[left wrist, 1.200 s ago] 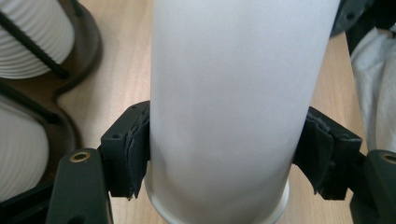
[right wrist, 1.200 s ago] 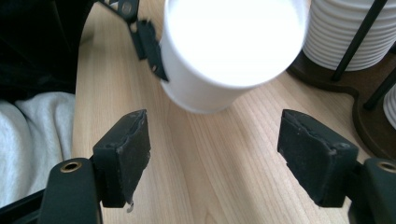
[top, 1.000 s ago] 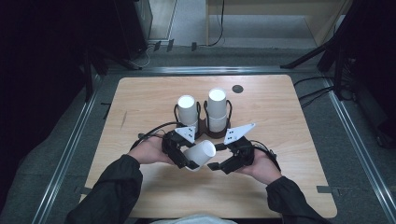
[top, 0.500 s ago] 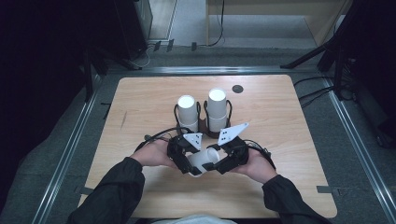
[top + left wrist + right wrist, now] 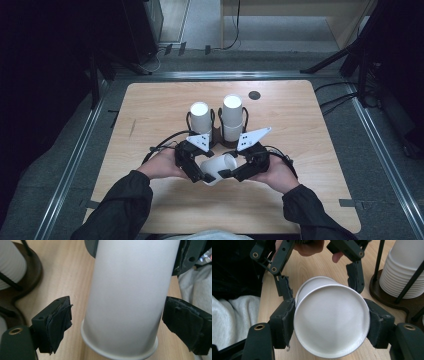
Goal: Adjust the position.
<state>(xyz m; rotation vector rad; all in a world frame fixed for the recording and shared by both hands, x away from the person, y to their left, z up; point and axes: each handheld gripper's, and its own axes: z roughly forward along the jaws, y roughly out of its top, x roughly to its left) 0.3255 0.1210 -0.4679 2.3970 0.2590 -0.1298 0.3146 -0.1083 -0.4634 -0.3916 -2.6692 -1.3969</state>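
Since the earlier frame, the jaws of the left tongs [image 5: 199,172] have just been opening around a white paper cup [image 5: 218,168]. The cup lies between them, but their pads stand clear of its wall on both sides. The hands themselves have barely shifted.

The cup is held on its side just above the wooden counter [image 5: 310,130], near the person's edge, between the two hands. The right tongs [image 5: 231,172] are clamped on the cup at its closed bottom end, one pad pressing each side. In the right gripper view the cup's round base [image 5: 332,322] faces the camera, squeezed between the two black pads. In the left gripper view the cup's rim [image 5: 120,351] points toward the camera, with a gap between cup and pad on either side.

Farther back on the counter stand two stacks of white cups in dark wire holders, a shorter left stack [image 5: 200,120] and a taller right stack [image 5: 232,117], just beside each other.
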